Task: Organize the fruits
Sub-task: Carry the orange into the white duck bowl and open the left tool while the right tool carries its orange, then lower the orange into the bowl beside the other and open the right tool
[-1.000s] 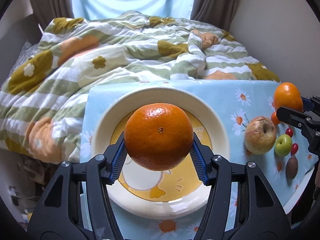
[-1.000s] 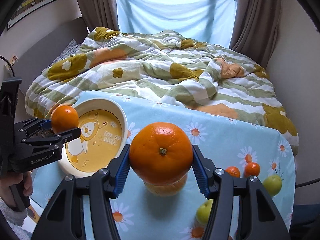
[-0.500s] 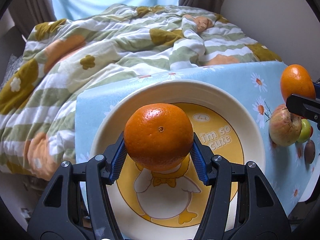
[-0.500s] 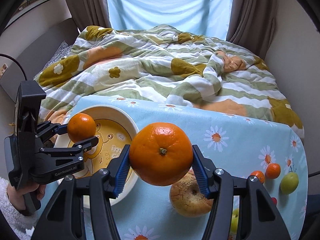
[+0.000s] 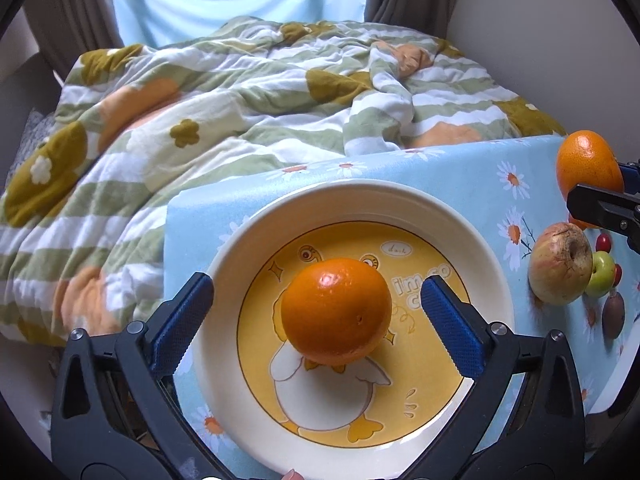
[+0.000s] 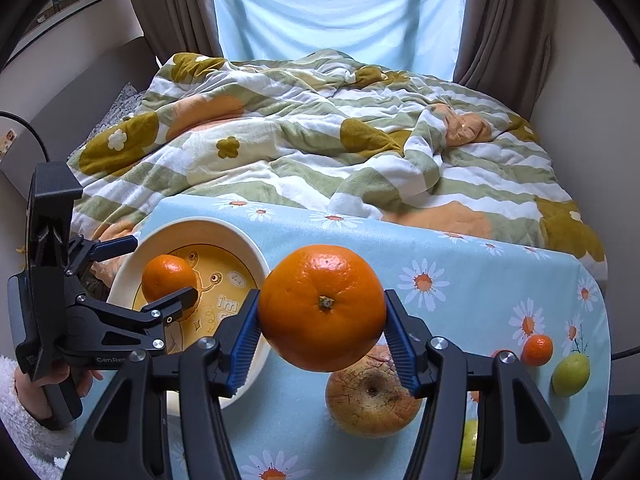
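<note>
An orange [image 5: 336, 312] rests on the yellow duck picture of the cream plate [image 5: 360, 204]. My left gripper [image 5: 316, 320] is opening around it, and both blue pads stand clear of the fruit. From the right wrist view the same orange [image 6: 170, 278] lies in the plate [image 6: 248, 248] between the left gripper's [image 6: 156, 268] spread fingers. My right gripper [image 6: 322, 334] is shut on a second, larger orange [image 6: 322, 306], held above the table to the right of the plate. That orange [image 5: 586, 168] also shows at the right edge of the left wrist view.
A blotchy apple [image 6: 372, 400] sits on the blue daisy tablecloth [image 6: 460, 280] under the held orange. Small tangerines [image 6: 538, 350], a green fruit [image 6: 571, 374] and red cherries [image 5: 604, 242] lie further right. A rumpled quilt [image 6: 320, 140] covers the bed behind. A hand [image 6: 52, 384] holds the left gripper.
The left jaws have spread apart and let go of the orange, which now lies on the plate. The right gripper still holds its orange and has drifted closer to the plate.
</note>
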The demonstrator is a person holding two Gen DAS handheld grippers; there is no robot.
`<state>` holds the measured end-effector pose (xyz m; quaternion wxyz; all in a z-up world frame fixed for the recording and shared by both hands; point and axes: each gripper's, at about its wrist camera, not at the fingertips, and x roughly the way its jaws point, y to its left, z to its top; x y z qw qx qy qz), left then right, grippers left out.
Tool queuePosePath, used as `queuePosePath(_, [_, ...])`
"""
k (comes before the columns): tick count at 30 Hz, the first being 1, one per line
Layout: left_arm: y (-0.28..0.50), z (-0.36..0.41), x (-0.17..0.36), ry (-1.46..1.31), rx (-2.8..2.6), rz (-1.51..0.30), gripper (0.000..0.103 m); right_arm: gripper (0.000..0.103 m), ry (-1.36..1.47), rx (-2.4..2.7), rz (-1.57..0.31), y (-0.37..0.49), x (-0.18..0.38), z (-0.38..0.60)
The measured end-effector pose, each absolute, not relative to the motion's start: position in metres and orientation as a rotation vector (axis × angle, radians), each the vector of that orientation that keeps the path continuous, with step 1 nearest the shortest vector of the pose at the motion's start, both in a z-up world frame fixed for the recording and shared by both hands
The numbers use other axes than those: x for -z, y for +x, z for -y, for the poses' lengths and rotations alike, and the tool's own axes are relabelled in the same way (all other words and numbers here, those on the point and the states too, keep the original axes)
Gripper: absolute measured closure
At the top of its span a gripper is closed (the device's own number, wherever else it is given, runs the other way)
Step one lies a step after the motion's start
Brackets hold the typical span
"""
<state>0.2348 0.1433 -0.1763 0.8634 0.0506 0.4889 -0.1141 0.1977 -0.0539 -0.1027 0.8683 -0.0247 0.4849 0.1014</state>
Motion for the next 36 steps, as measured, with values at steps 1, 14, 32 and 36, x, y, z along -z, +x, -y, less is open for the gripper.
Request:
queuePosePath(1, [0.232, -0.146, 0.174, 0.099, 0.231, -1.028, 0.0, 0.049, -0.056, -0.221, -1.013, 0.198, 0.101, 0.054])
queuePosePath(14, [0.195, -0.174, 0.169, 0.034, 0.127, -1.084, 0.0, 0.049, -0.106, -0.407, -1.055, 0.215, 0.112, 0.014])
queuePosePath(32, [0.174, -0.194, 0.191, -0.037, 0.078, -1.132, 0.0, 0.047, -0.215, -0.484, -1.086, 0.227, 0.156, -0.027])
queuePosePath(36, [0.174, -0.195, 0.191, -0.042, 0.08, -1.132, 0.0, 0.004, -0.177, -0.484, -1.035, 0.227, 0.146, -0.025])
